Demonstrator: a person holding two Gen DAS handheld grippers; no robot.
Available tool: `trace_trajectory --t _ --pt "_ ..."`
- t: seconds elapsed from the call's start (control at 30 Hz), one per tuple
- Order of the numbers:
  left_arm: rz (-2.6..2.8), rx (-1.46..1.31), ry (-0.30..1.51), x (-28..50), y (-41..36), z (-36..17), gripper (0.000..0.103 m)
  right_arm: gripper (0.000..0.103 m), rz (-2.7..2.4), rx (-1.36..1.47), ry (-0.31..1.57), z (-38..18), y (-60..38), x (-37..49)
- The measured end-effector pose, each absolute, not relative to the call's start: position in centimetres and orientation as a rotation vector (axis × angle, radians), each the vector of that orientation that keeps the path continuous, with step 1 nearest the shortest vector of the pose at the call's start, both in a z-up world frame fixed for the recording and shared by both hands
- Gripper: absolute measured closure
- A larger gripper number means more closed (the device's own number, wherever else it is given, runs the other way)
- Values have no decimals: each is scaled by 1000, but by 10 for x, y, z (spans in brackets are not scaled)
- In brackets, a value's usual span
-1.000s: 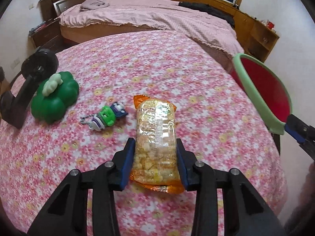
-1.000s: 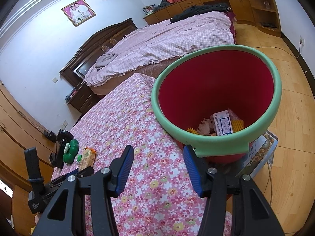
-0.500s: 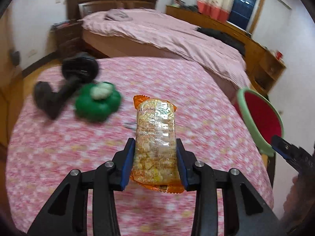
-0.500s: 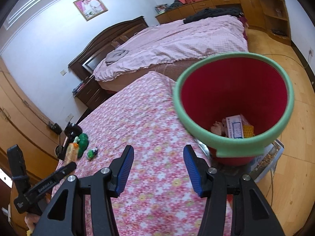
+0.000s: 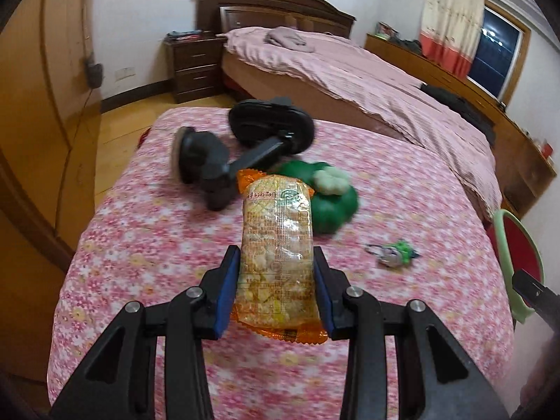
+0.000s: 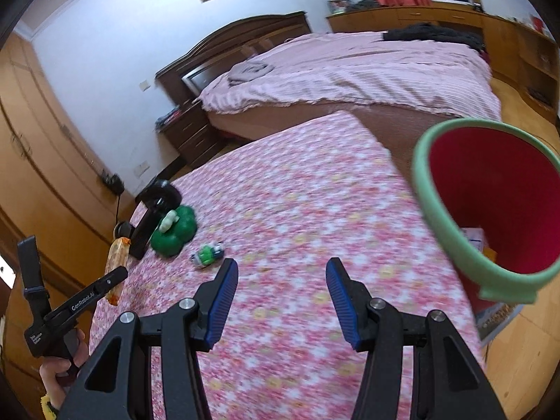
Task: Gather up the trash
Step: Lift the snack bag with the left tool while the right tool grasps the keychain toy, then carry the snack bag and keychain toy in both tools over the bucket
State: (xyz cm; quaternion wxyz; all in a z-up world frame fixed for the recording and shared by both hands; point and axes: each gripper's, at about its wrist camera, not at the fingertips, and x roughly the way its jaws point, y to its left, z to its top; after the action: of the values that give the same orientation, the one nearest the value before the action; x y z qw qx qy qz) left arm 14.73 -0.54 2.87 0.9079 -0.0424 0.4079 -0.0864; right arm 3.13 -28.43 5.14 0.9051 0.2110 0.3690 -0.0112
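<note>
My left gripper (image 5: pixel 276 280) is shut on an orange-edged clear snack packet (image 5: pixel 276 245) and holds it in the air above the flowered pink table (image 5: pixel 157 238). In the right wrist view the left gripper (image 6: pixel 115 280) and the packet (image 6: pixel 116 259) show at the table's left edge. My right gripper (image 6: pixel 278 297) is open and empty above the table (image 6: pixel 297 192). The red bin with a green rim (image 6: pixel 451 238) stands off the table's right edge; some trash lies inside it. The bin's rim (image 5: pixel 507 245) shows at the right of the left wrist view.
A green plush toy (image 5: pixel 329 199), a small green and white figure (image 5: pixel 395 255) and a black stand (image 5: pixel 252 147) lie on the table. A pink-covered bed (image 5: pixel 367 80), a dark nightstand (image 5: pixel 196 66) and wooden cabinets (image 6: pixel 455 24) stand behind.
My left gripper has lifted the packet off the table and pulled back to the left. The right gripper has swung left, so the bin now sits at its far right.
</note>
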Motion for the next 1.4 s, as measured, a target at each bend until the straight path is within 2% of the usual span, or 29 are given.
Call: trace_trajectory --t 0.2,0.67,1.13,1.27,1.4 --pt "-126 -124 827 152 13 17 63 43 43 356 809 43 -246 63" --pt "-119 -172 815 164 32 -3 63 43 86 234 905 9 -195 122" --pt "-167 -232 805 162 38 -8 63 42 28 125 886 -6 -174 135" --pt "-181 -234 800 160 39 -7 63 50 18 102 876 -7 -170 137" --pt "-186 -243 807 159 40 -9 63 51 34 130 872 -5 -174 137"
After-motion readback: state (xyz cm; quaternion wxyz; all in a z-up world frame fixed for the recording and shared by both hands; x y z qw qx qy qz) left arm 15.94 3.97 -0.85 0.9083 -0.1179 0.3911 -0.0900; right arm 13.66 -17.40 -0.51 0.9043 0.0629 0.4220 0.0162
